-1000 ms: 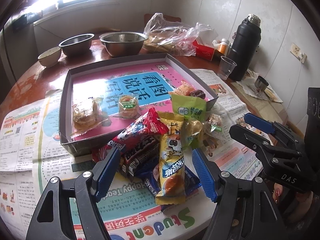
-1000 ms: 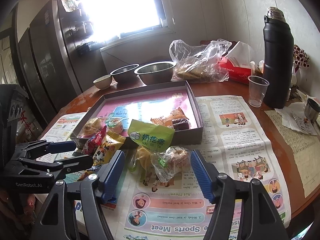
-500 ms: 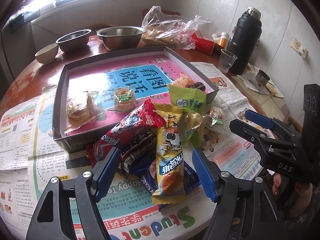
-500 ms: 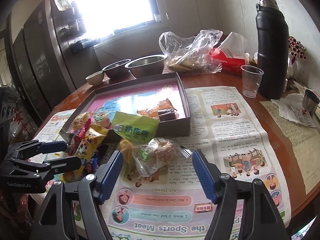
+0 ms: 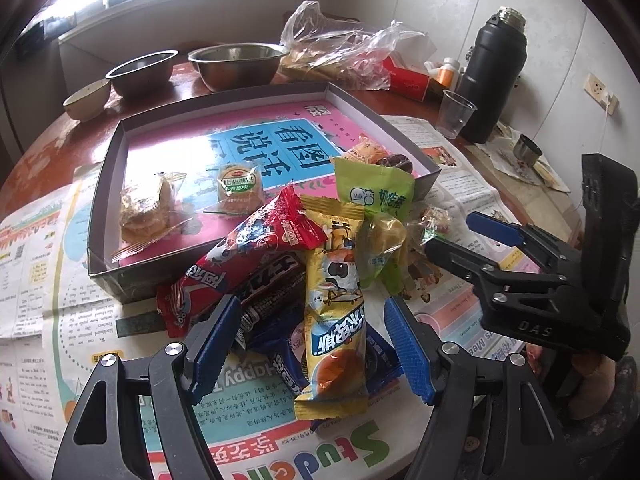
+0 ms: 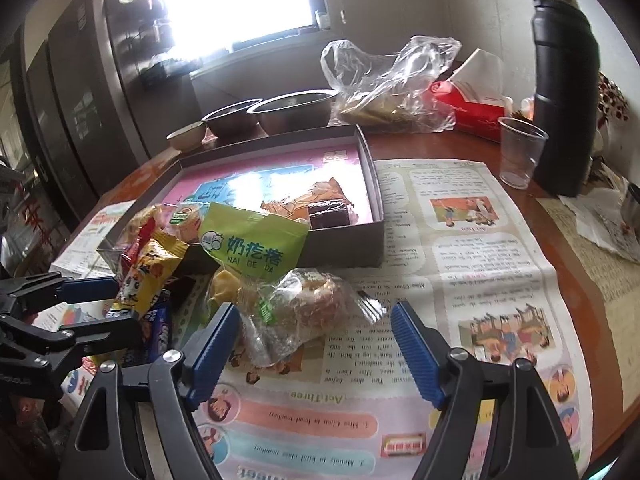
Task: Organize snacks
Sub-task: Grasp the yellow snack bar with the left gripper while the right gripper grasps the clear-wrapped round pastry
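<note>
A pile of wrapped snacks lies on the newspaper in front of a shallow grey box (image 5: 108, 184) with a pink and blue lining. My left gripper (image 5: 310, 350) is open, its blue pads either side of a yellow snack packet (image 5: 336, 320) that lies on dark and blue packets. A red packet (image 5: 248, 252) and a green packet (image 5: 374, 194) lean on the box. My right gripper (image 6: 316, 350) is open around a clear-wrapped pastry (image 6: 304, 312), beside the green packet (image 6: 254, 248). Several small snacks lie in the box (image 6: 376, 216).
Two steel bowls (image 5: 236, 64) and a small bowl (image 5: 86, 98) stand behind the box. A plastic bag (image 5: 340, 56), a red tissue box (image 6: 464, 108), a clear plastic cup (image 6: 520, 152) and a black thermos (image 6: 564, 88) stand at the back right. The table edge is near.
Both grippers have moved forward and lower toward the pile. The pastry now sits between the right gripper's pads. Both stay open.
</note>
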`<action>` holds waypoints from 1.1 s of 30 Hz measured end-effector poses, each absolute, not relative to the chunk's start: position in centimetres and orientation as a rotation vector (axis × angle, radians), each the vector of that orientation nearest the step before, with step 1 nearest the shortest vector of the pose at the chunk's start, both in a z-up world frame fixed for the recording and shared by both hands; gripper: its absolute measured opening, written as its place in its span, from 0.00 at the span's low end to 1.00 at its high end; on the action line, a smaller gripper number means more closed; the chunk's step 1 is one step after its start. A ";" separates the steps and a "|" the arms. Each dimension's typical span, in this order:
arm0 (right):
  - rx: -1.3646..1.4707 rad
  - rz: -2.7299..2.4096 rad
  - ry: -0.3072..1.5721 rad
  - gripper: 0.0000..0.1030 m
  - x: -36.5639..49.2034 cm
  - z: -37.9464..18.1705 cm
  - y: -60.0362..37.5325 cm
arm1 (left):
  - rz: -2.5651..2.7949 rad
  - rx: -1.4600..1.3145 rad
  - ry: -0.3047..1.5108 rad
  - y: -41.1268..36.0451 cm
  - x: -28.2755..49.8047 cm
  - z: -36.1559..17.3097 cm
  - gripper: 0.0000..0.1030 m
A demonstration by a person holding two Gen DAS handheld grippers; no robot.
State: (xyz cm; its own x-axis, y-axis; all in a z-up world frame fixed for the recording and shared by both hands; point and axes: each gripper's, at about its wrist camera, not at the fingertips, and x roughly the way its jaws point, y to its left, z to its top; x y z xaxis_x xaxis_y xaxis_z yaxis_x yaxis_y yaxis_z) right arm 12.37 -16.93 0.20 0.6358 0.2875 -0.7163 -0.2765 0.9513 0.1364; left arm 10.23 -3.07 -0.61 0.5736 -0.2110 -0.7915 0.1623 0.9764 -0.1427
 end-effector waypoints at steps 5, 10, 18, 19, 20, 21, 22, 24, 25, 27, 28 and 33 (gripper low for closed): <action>-0.024 0.325 0.845 0.77 13.6 -0.8 -16.5 | -0.218 -0.061 0.933 -3.1 10.6 -0.8 0.73; -0.034 0.337 0.852 0.76 13.9 -1.7 -16.3 | -0.214 -0.057 0.934 -3.3 10.9 -1.0 0.73; -0.047 0.331 0.811 0.63 13.2 -1.5 -16.3 | -0.212 -0.063 0.923 -3.6 11.4 -1.2 0.73; -0.041 0.332 0.807 0.63 13.2 -1.5 -16.4 | -0.210 -0.060 0.922 -3.7 11.4 -1.3 0.68; -0.036 0.332 0.804 0.62 13.1 -1.4 -16.5 | -0.209 -0.055 0.922 -3.8 11.4 -1.3 0.64; -0.033 0.329 0.802 0.62 13.1 -1.4 -16.7 | -0.205 -0.046 0.921 -3.9 11.5 -1.4 0.58; -0.028 0.324 0.797 0.61 13.1 -1.3 -16.8 | -0.201 -0.038 0.917 -4.0 11.6 -1.4 0.51; -0.015 0.321 0.790 0.61 13.0 -1.1 -17.0 | -0.192 -0.022 0.913 -4.2 11.6 -1.6 0.38; -0.010 0.321 0.788 0.61 13.0 -1.1 -17.1 | -0.195 -0.022 0.912 -4.2 11.6 -1.6 0.31; -0.001 0.318 0.785 0.61 12.8 -0.9 -17.3 | -0.203 -0.020 0.911 -4.3 11.6 -1.6 0.29; 0.002 0.316 0.783 0.61 12.7 -0.8 -17.3 | -0.203 -0.013 0.909 -4.3 11.5 -1.6 0.28; 0.017 0.315 0.766 0.61 12.2 -0.2 -17.6 | -0.228 -0.012 0.892 -4.6 11.0 -1.1 0.20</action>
